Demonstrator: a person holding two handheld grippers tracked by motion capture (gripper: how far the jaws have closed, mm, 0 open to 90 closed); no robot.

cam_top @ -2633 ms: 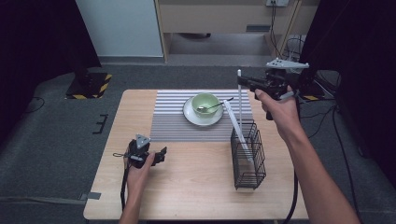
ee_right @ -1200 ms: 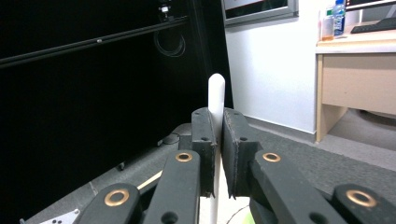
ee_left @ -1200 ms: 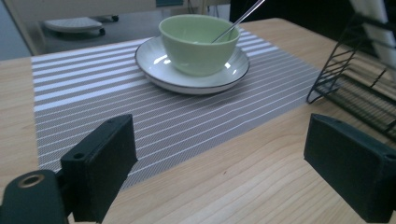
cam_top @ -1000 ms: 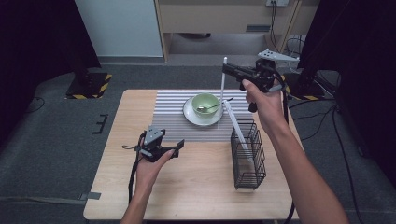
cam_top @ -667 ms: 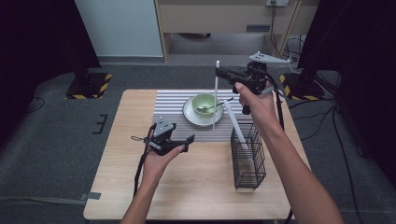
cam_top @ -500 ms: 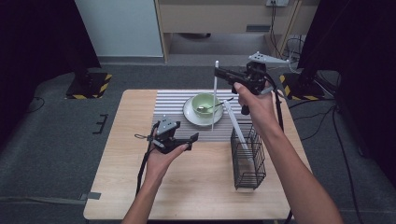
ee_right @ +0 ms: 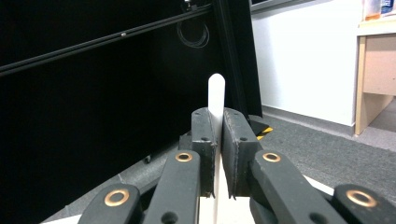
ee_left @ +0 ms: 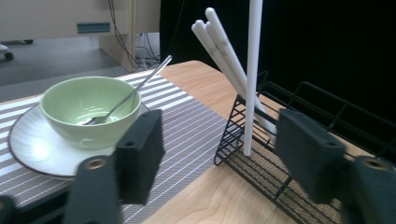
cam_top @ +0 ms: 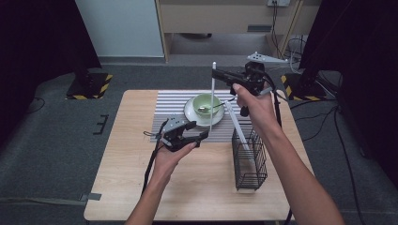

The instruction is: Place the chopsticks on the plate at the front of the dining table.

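Observation:
A long white stick (cam_top: 212, 98) hangs upright over the striped placemat (cam_top: 169, 107), its lower end just in front of the plate. My right gripper (cam_top: 216, 74) is shut on the stick near its top, and the jaws pinch it (ee_right: 216, 93) in the right gripper view (ee_right: 216, 140). My left gripper (cam_top: 197, 131) is open with nothing between its jaws, low at the mat's front edge, left of the stick's lower end. In the left gripper view (ee_left: 224, 154) the stick (ee_left: 252, 70) hangs ahead between the open jaws.
A green bowl (cam_top: 205, 102) with a metal spoon (ee_left: 140, 86) sits on a white plate (cam_top: 190, 112). A black wire basket (cam_top: 248, 159) at the right holds more white sticks (ee_left: 224, 51) that lean toward the bowl. Bare wood lies toward the front.
My right gripper carried the stick left, from above the basket to over the mat. My left gripper moved right and forward to the mat's edge, staying open.

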